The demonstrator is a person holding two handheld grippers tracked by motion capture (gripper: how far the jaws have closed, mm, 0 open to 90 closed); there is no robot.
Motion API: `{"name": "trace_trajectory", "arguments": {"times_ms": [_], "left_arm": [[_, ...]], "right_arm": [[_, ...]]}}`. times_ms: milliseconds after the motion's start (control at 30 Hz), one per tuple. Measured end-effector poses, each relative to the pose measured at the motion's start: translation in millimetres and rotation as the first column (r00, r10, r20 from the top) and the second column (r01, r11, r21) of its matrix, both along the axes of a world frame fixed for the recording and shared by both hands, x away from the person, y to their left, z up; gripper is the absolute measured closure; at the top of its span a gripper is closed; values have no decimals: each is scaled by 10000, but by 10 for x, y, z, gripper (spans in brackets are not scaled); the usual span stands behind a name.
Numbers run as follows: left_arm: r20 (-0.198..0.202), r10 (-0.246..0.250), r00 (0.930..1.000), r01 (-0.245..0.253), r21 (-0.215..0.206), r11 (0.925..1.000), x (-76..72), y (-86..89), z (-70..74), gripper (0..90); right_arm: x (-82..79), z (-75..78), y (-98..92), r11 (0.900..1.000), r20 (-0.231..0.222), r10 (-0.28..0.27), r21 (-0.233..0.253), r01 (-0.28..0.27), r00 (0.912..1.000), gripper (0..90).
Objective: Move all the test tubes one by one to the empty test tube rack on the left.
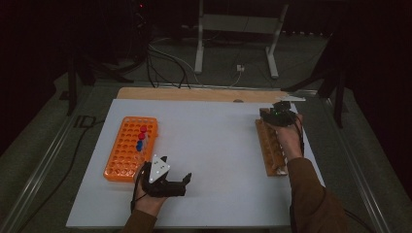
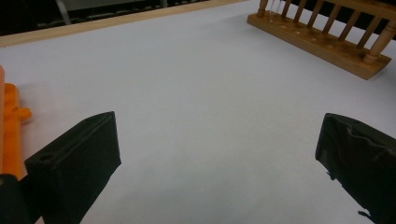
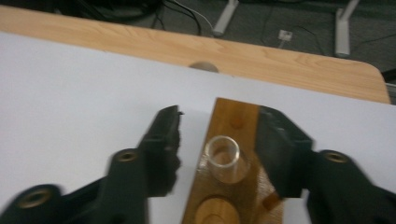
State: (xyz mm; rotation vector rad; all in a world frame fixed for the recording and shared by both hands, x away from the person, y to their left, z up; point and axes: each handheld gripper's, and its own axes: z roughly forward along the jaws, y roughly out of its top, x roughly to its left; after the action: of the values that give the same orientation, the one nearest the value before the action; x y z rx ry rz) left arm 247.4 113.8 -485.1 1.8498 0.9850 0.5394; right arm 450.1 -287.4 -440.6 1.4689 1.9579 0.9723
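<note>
Dim room, white table (image 1: 214,145) lit well enough. Right gripper (image 3: 219,140) is spread around a clear glass tube (image 3: 224,156) standing in the far end hole of the wooden rack (image 1: 270,148), jaws either side but not touching it. I'd center on the tube, squeeze gently and lift straight up so it doesn't scrape the hole. Left gripper (image 1: 163,182) rests wide open on the table just beside the orange rack (image 1: 128,148). Wooden rack sits near the table's right edge; plenty of open room in between.

The glass tube's (image 3: 224,156) lower part seems rack-hidden.
</note>
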Motion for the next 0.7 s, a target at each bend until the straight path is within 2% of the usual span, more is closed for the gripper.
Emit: {"name": "trace_trajectory", "arguments": {"times_ms": [133,233,333,500,700], "left_arm": [[9,-9,10000,9,-10,10000,-5,1,2,6],[-2,0,10000,0,20,10000,-6,-1,-2,7],[6,-8,10000,8,66,10000,-11,-9,-3,6],[42,-31,10000,31,81,10000,-14,-12,0,6],[16,-41,10000,41,139,9999,-10,-22,-9,6]], "right_arm": [[17,-37,-13,9996,-83,-205,-193,204,9998,698],[19,-50,-31,9993,-127,-346,-139,344,9993,753],[25,-63,-29,9992,-99,-346,-198,344,9994,756],[0,-62,27,9972,-26,-360,-652,357,9993,740],[-18,-59,38,9969,-102,-449,-645,442,9989,762]]}}
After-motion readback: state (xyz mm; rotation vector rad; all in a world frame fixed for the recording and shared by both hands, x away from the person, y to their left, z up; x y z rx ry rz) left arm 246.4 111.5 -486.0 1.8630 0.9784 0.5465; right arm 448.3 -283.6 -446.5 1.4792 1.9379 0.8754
